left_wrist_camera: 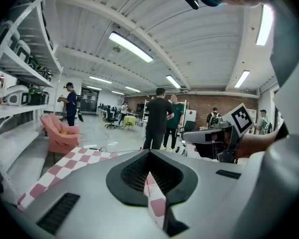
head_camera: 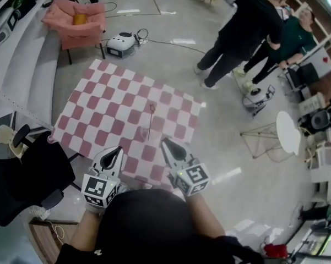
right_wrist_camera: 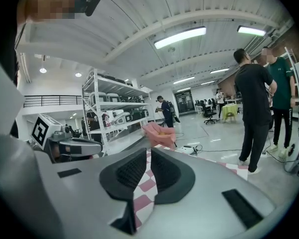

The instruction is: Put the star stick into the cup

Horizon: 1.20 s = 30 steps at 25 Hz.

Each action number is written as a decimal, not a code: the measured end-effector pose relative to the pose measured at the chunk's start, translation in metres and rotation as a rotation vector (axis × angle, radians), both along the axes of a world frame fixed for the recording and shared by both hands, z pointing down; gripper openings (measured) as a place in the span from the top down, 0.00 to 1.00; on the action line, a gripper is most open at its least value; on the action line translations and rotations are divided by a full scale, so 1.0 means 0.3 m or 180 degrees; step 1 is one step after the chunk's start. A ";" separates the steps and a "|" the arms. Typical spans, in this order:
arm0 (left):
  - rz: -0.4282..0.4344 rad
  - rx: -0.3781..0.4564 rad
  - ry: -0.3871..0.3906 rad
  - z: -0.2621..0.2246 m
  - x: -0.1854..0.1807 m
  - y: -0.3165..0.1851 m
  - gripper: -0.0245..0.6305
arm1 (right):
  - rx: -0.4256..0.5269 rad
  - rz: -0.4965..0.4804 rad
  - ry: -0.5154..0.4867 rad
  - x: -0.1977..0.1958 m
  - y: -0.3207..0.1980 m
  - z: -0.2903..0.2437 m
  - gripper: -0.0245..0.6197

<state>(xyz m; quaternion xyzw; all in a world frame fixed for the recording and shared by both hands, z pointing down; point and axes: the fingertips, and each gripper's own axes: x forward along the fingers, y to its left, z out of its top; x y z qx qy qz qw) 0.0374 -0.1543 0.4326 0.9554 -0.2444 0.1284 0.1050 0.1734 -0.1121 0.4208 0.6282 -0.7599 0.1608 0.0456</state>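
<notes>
Head view, read left to right. At far left, beyond the table, a pink armchair (head_camera: 74, 18) stands on the floor. Left gripper (head_camera: 116, 150): at the near edge of the checkered cloth (head_camera: 107, 100), jaws clenched on a fold of that cloth, which its own view shows pinched between the pads. Centre: the star stick (head_camera: 150, 122) lies flat and loose on the cloth, star end away from the person, just beyond both grippers and touched by neither. Right gripper (head_camera: 167, 144): also at the near edge, jaws drawn almost together with checkered fabric in the narrow gap, so it grasps the cloth too. At far right, 2 people (head_camera: 248, 32) stand well clear of the table. No cup shows in any of the 3 views, so the task proper appears not yet begun. Risk: with 2 grips on 1 edge, any lift or tug would tilt or ripple the cloth beneath the stick, which could roll or slide off the far side onto the floor. Uneven pulls could also drag the cloth off the table.
</notes>
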 end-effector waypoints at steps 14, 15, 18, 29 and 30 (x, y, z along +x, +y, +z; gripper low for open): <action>0.0375 -0.0019 0.0069 -0.006 0.102 0.078 0.90 | -0.0085 0.0198 0.0050 0.025 0.144 0.018 0.91; 0.0389 -0.0018 0.0067 -0.005 0.105 0.082 0.90 | -0.0092 0.0207 0.0048 0.025 0.149 0.021 0.91; 0.0399 -0.0009 0.0068 -0.005 0.107 0.086 0.90 | -0.0078 0.0231 0.0035 0.027 0.159 0.023 0.91; 0.0377 -0.0010 0.0059 -0.001 0.097 0.100 0.90 | -0.0031 0.0228 0.0036 0.018 0.168 0.008 0.93; 0.0375 -0.0014 0.0061 -0.001 0.097 0.101 0.90 | -0.0038 0.0225 0.0038 0.018 0.170 0.009 0.93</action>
